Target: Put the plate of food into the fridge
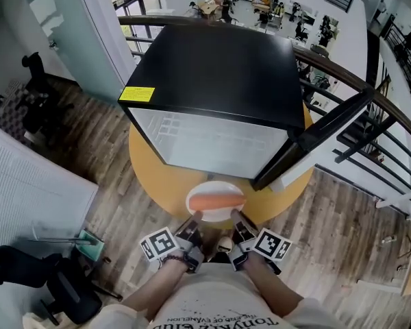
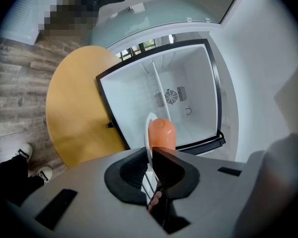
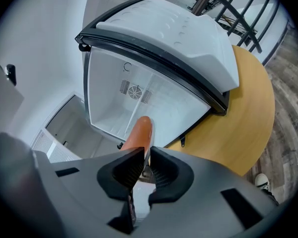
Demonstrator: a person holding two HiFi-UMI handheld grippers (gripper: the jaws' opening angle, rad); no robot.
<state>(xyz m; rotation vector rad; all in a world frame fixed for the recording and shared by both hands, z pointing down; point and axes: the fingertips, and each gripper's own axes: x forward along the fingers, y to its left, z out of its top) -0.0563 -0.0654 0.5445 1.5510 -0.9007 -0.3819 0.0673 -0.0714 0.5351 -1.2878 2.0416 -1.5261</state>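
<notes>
1. Head view: a white round plate (image 1: pixel 216 192) carrying an orange sausage-shaped piece of food (image 1: pixel 216 202) is in the air above the near edge of a round yellow worktop (image 1: pixel 151 173), just in front of a small black fridge (image 1: pixel 219 74). The fridge's door (image 1: pixel 315 139) stands swung open to the right, showing a white interior. The left gripper (image 1: pixel 194 219) and the right gripper (image 1: pixel 238 218) meet the plate's near rim from either side.
2. Left gripper view: the jaws are clenched on the plate's thin rim, with the food just beyond them. A round fan grille (image 2: pixel 171 96) shows on the fridge's back wall.
3. Right gripper view: the jaws pinch the plate's rim, and the food points towards the open fridge.
</notes>
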